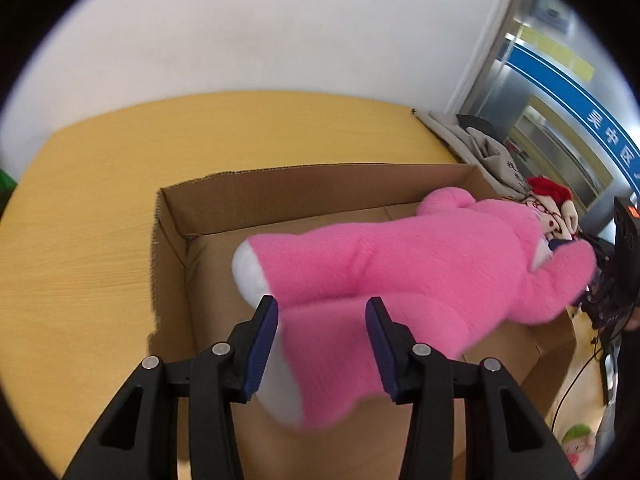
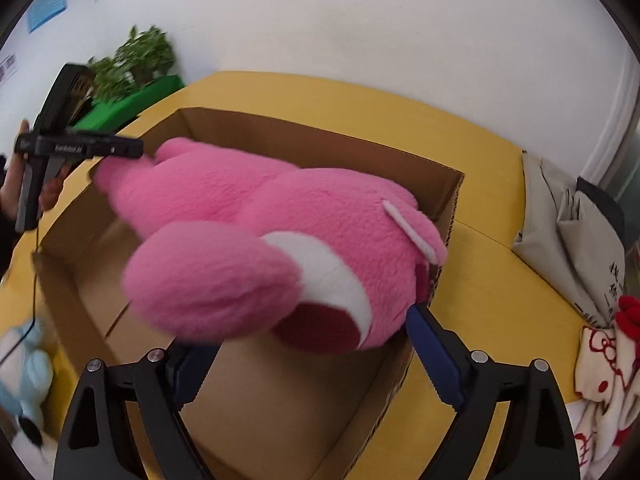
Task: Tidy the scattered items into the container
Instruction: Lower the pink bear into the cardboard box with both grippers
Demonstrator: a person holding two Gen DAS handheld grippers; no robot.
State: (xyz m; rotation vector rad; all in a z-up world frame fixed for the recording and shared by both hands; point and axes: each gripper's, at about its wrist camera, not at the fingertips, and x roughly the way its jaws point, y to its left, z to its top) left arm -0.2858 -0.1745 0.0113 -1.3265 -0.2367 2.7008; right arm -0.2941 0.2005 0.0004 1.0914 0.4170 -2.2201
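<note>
A big pink plush toy [image 1: 420,264] with white feet hangs over the open cardboard box [image 1: 304,188]. One leg lies between the blue pads of my left gripper [image 1: 322,312], which look shut on it. In the right wrist view the plush's head [image 2: 288,248] lies between my right gripper's fingers [image 2: 436,352], with the gripper [image 2: 304,344] closed around it. The box [image 2: 320,140] lies below, its bottom bare where it shows. My left gripper's body [image 2: 80,148] shows at the plush's far end.
The box sits on a yellow wooden table [image 1: 80,216]. A Hello Kitty cloth with red trim [image 2: 600,368] and a grey bag [image 2: 576,232] lie to the right. A light blue plush [image 2: 24,368] lies left of the box. A green planter [image 2: 132,88] stands behind.
</note>
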